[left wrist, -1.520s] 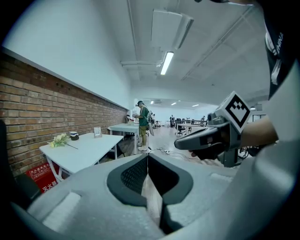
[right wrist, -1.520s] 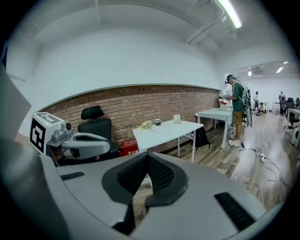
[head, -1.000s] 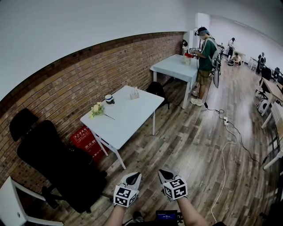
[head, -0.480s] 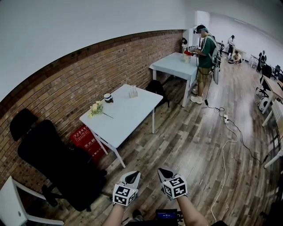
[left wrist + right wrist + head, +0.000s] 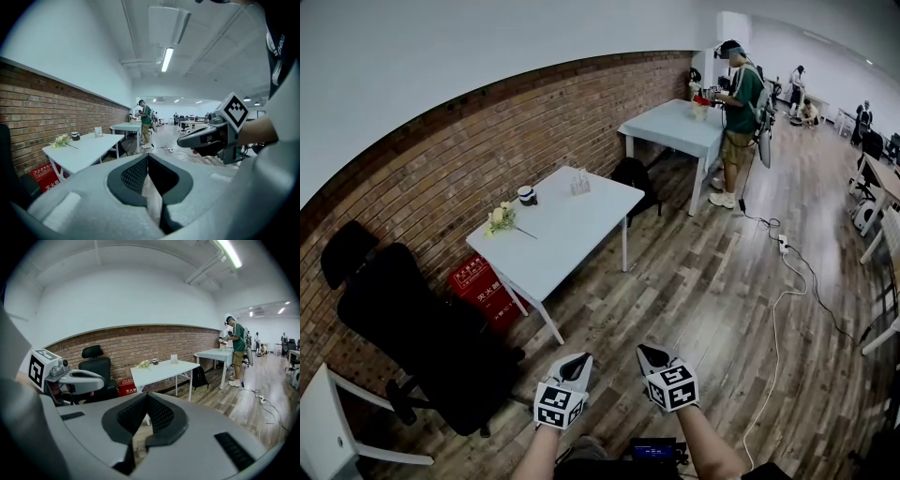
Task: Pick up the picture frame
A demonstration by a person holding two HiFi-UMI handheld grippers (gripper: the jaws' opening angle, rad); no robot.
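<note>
Head view looks down on a white table [image 5: 572,234] set along a brick wall [image 5: 441,178]. The picture frame [image 5: 579,184] stands upright near the table's far end. It is small, with a pale border around a light panel. It is too small in every view to tell what it displays.

On the same tabletop, toward the near end, lie a bunch of pale flowers [image 5: 500,217] and a dark cup with a white rim [image 5: 526,195], both well apart from the frame.

Under the table, against the wall, sits a red box [image 5: 483,286] printed with white characters that are too small to read with certainty. The only other markings are the black-and-white square patterns on each gripper's cube.

The left gripper [image 5: 579,359] and right gripper [image 5: 649,353] are low in the head view over the wooden floor [image 5: 703,281], side by side and well apart from the table. Each gripper view shows that gripper's dark pads pressed together with nothing between them.
</note>
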